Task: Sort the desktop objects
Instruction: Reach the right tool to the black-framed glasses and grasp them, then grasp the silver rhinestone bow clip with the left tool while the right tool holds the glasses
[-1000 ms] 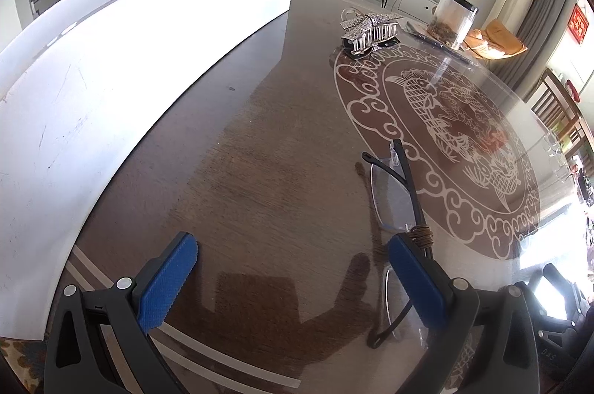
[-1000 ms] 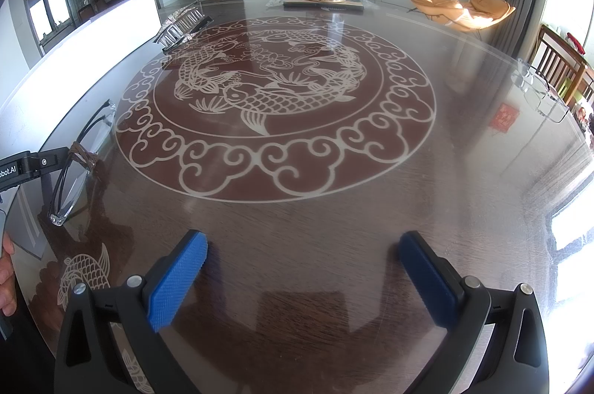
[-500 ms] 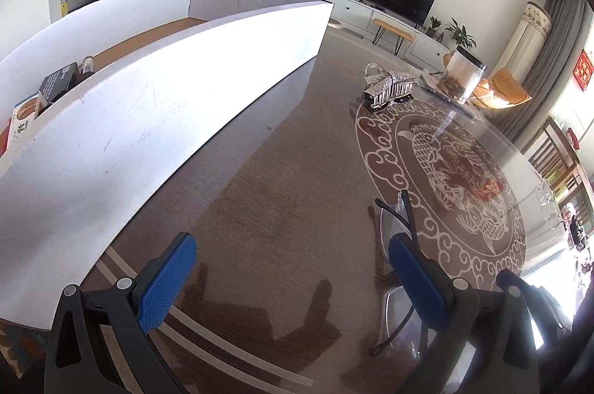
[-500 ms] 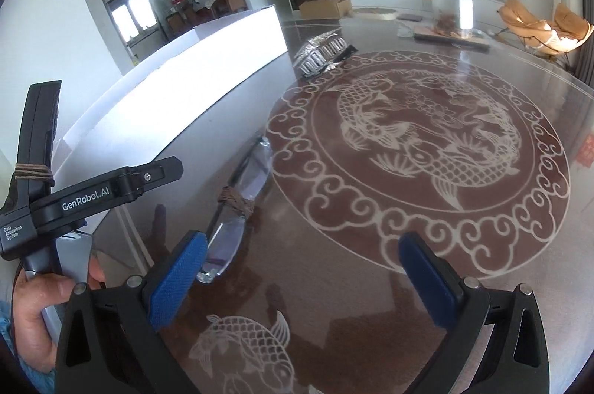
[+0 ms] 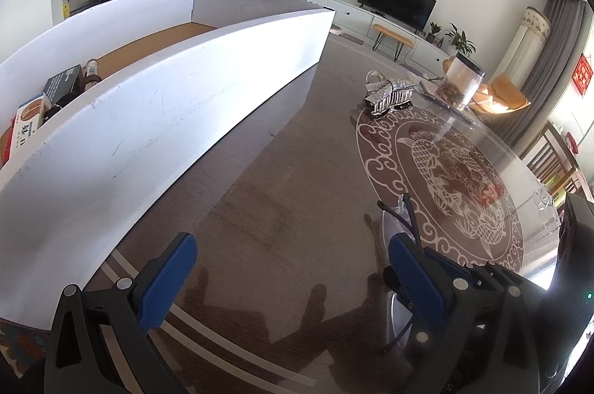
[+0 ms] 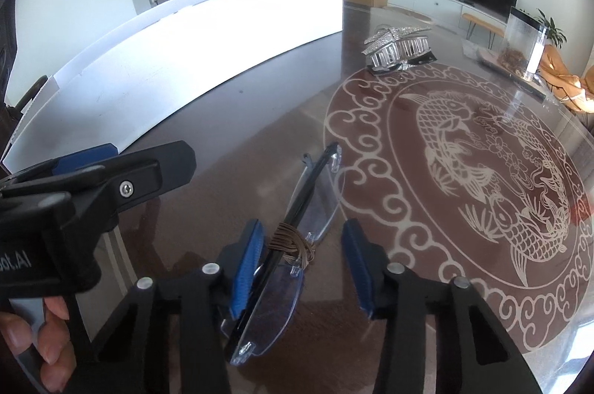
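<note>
We are seeing the glasses (image 5: 402, 227) partly hidden behind the right gripper (image 5: 427, 277); box (image 5: 156, 119) contents are mostly screened by its wall; a hand (image 6: 41, 349) is cut off at the edge.

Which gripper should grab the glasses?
Right. The right gripper, its jaws just closing, straddles the glasses; the left gripper is open beside them, over bare table.

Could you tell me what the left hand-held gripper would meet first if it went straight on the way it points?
Probably the bare table. The left hand-held gripper angles down at it, between the box and the glasses.
</note>
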Available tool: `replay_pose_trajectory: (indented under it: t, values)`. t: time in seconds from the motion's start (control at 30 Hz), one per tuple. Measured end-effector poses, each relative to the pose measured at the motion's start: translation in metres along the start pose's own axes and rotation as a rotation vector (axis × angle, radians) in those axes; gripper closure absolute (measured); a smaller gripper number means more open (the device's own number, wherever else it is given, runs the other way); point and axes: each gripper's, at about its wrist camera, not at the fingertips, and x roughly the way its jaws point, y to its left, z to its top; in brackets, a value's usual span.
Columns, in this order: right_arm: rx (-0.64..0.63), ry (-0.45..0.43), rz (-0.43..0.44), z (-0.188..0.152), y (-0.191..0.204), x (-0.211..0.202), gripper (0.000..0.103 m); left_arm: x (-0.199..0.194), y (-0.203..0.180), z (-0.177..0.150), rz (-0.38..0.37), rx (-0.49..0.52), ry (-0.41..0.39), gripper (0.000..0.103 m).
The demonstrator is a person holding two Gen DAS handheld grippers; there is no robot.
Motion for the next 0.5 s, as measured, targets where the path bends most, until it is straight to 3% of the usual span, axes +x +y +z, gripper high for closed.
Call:
replay_pose_trajectory:
  t: [0.1, 0.5]
  values:
    - [0.001, 0.0, -0.028, -0.007, -0.011, -0.007, 0.088, 0.003, -0.002, -0.001, 0.001, 0.009, 0.014, 0.0]
    - [0.16, -0.021, -0.214, -0.062, -0.106, -0.057, 0.088, 0.017, -0.011, -0.002, 0.025, 0.049, 0.062, 0.0]
